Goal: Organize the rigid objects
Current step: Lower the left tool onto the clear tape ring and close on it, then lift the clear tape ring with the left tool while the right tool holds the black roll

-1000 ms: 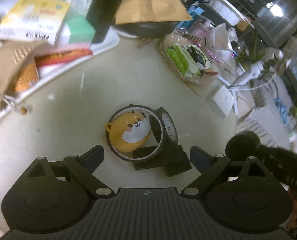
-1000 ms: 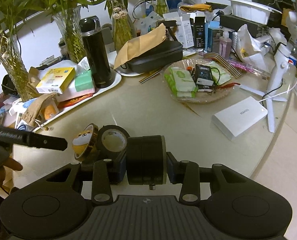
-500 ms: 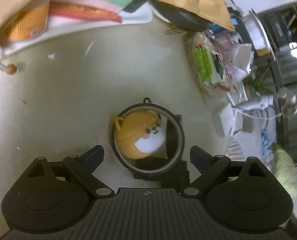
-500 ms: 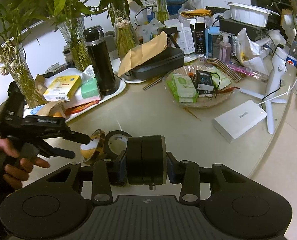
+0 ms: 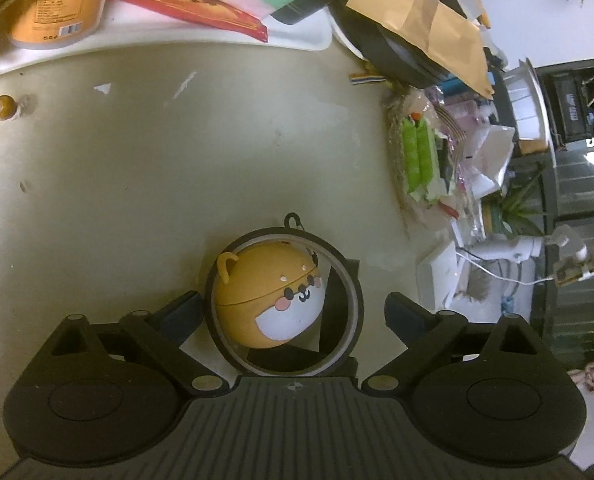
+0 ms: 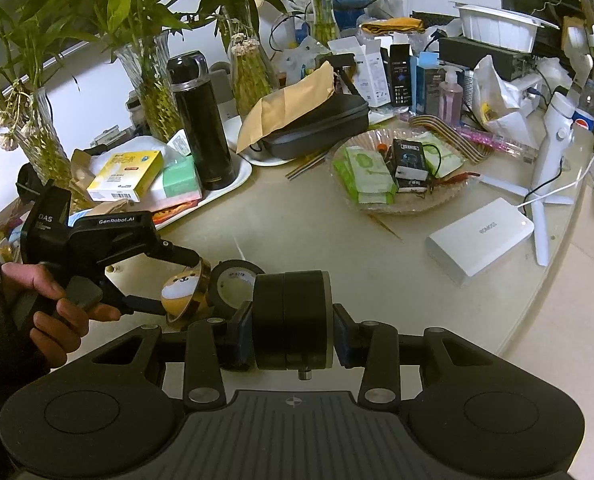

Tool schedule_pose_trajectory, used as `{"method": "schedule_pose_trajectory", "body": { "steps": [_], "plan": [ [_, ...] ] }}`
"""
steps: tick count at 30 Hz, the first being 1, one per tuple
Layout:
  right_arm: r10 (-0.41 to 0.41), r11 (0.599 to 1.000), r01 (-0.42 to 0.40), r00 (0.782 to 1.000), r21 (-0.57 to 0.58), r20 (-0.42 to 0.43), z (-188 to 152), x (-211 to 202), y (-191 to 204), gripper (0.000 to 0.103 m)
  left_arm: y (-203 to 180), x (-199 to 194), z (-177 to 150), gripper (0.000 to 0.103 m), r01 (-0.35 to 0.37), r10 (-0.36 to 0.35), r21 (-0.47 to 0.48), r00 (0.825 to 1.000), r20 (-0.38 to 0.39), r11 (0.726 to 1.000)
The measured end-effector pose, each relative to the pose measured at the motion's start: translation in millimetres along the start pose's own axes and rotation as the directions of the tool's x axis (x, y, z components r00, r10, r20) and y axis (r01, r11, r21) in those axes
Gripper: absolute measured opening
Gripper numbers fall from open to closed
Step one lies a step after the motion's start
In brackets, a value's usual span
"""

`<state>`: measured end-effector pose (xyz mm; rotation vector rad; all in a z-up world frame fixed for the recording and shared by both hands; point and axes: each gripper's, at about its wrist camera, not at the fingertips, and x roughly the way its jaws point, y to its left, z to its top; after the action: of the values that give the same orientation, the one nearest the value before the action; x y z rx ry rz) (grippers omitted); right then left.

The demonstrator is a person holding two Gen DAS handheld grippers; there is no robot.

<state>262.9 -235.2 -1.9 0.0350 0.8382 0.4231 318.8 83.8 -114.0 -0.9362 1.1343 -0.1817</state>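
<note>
An orange dog-face case (image 5: 269, 300) sits inside a clear tape ring (image 5: 349, 276) on the beige table. My left gripper (image 5: 293, 312) is open, with one finger on each side of the ring. In the right wrist view the left gripper (image 6: 177, 280) straddles the case (image 6: 181, 288), next to a black tape roll (image 6: 235, 284). My right gripper (image 6: 293, 330) is shut on a black cylinder (image 6: 293, 320), held above the table near the tape rolls.
A white tray (image 6: 233, 184) with boxes and a black flask (image 6: 203, 120) stands at the back left. A glass dish of packets (image 6: 393, 168) and a white box (image 6: 481, 240) lie to the right. Vases of bamboo line the far edge.
My left gripper has come down and forward over the dog-face case, so its fingers now flank the tape ring. The right gripper still holds the black cylinder and has barely moved.
</note>
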Motion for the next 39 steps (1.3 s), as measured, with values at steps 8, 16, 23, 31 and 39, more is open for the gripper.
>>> {"method": "schedule_pose_trajectory", "body": {
  "steps": [8, 16, 23, 31, 39],
  "plan": [
    [0.004, 1.0, -0.004, 1.0, 0.002, -0.003, -2, -1, 0, 0.043, -11, 3, -5, 0.098, -0.074, 0.073, 0.013, 0.997, 0.027, 0.997],
    [0.004, 1.0, -0.004, 1.0, 0.004, 0.0, -3, -2, 0, 0.043, -13, 2, -6, 0.089, -0.111, 0.11, 0.023, 0.993, 0.036, 0.994],
    [-0.001, 1.0, 0.0, 1.0, 0.004, 0.002, -3, -3, 0, 0.043, -12, -4, -8, 0.088, -0.113, 0.112, 0.021, 0.993, 0.042, 0.993],
    [-0.002, 1.0, 0.002, 1.0, 0.003, 0.008, -4, -10, 0, 0.043, -21, -14, -10, 0.088, -0.131, 0.125, 0.057, 0.988, 0.088, 0.99],
    [0.006, 1.0, -0.006, 1.0, 0.0, 0.005, -5, -13, 3, 0.043, -44, -29, -17, 0.088, -0.187, 0.16, 0.177, 0.974, 0.16, 0.966]
  ]
}}
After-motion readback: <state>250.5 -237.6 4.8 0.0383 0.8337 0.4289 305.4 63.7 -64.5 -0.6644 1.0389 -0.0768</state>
